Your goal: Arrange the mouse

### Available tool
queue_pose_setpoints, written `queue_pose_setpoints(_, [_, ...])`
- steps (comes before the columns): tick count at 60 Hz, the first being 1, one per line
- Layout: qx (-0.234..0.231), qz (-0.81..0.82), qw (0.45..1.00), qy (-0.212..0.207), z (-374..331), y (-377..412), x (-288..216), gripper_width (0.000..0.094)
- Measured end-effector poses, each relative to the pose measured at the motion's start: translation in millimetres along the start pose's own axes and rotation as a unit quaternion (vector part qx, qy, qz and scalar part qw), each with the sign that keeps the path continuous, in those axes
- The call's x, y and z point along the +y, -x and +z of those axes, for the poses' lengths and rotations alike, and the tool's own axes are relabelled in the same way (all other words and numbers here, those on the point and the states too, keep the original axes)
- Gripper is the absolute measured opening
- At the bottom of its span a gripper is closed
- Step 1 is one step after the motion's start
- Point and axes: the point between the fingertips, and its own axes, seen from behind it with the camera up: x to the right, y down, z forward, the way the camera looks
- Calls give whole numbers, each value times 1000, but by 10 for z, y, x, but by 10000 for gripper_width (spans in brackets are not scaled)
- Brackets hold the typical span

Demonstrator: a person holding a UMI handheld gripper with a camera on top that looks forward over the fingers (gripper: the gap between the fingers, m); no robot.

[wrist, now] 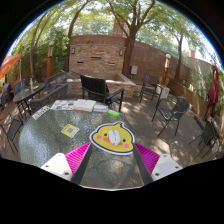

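Observation:
A yellow mouse [112,136] shaped like a cartoon chick, with an orange beak and pink cheeks, sits between my fingertips above the glass patio table [45,140]. My gripper [112,146] is shut on it, and the pink pads [77,156] press its left and right sides. Its underside is hidden from me.
Further along the table lie a yellow card [70,130], several papers or books [78,105] and a small green thing [113,114]. Black metal chairs [101,92] stand around the table, another chair [172,112] to the right. A brick wall [98,55] and trees stand behind.

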Motion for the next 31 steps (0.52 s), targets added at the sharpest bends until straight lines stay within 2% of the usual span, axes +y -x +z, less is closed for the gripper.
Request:
queue_pose_setpoints(16, [19, 8, 1000, -19, -768, 20, 106, 853])
queue_pose_setpoints(31, [22, 1, 999, -30, -931, 40, 74, 847])
